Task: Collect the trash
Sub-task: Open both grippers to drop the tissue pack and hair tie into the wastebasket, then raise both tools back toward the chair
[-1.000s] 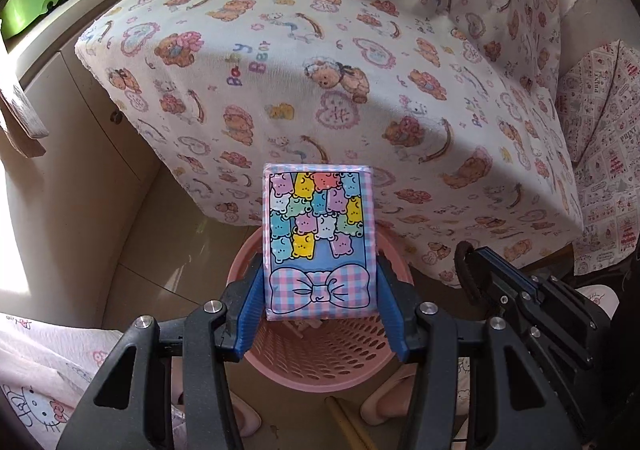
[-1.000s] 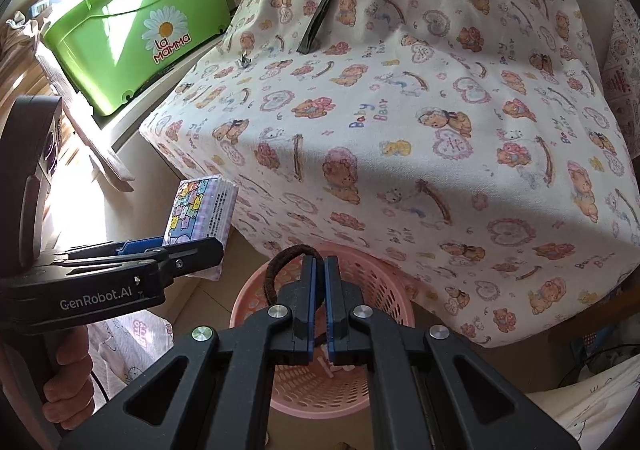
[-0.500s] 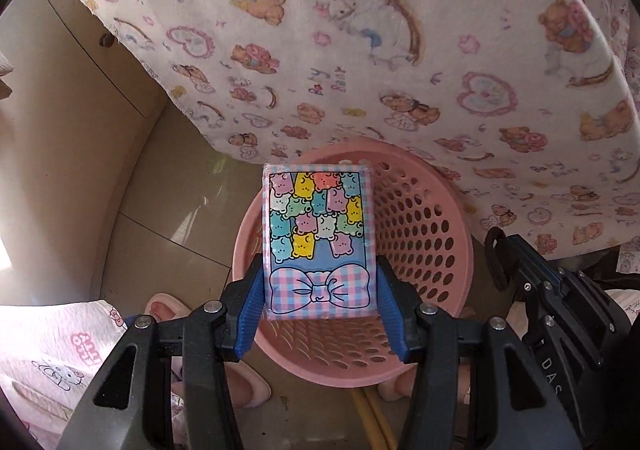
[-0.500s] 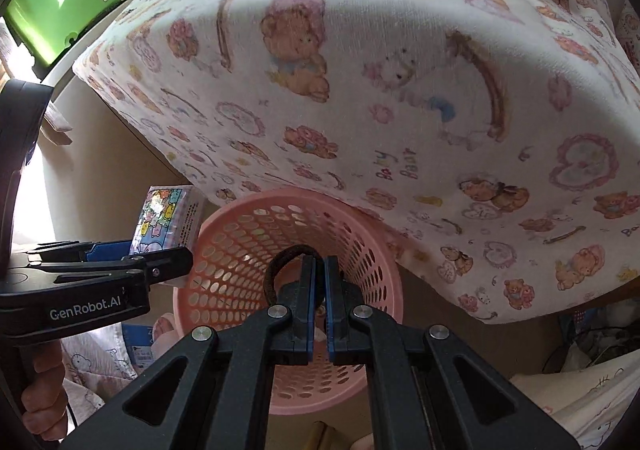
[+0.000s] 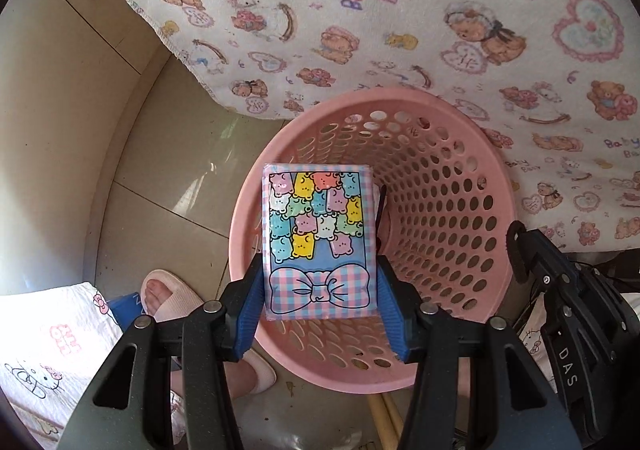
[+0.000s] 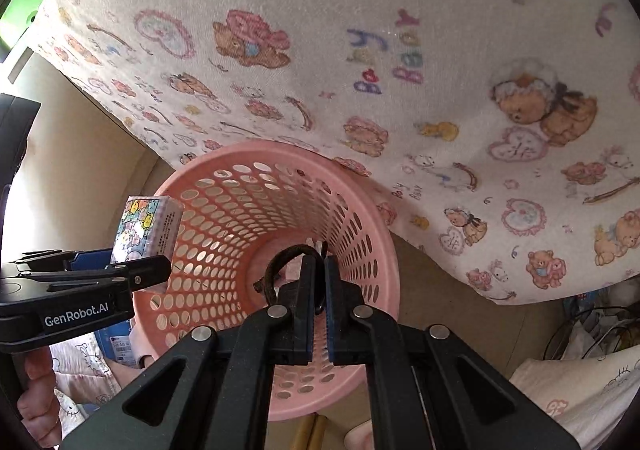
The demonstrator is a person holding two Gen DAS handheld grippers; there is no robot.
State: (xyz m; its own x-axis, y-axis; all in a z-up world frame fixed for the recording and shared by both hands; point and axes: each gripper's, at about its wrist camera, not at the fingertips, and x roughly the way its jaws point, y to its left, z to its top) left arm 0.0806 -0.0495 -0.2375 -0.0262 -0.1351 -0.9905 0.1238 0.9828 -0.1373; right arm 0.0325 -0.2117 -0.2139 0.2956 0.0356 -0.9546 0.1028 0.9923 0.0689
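Above the pink perforated basket, the left gripper clamps a bear-print tissue pack. The right gripper, closed, pinches a dark hair tie.

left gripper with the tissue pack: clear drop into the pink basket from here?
Probably yes. The left gripper holds the tissue pack over the open mouth of the pink basket; the bear-print cloth overhangs only the far rim.

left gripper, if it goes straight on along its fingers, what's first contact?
Probably the pink basket: the left gripper, shut on the tissue pack, points into its mouth near the left rim, so the pack likely meets the perforated wall or floor first. Depth unclear.
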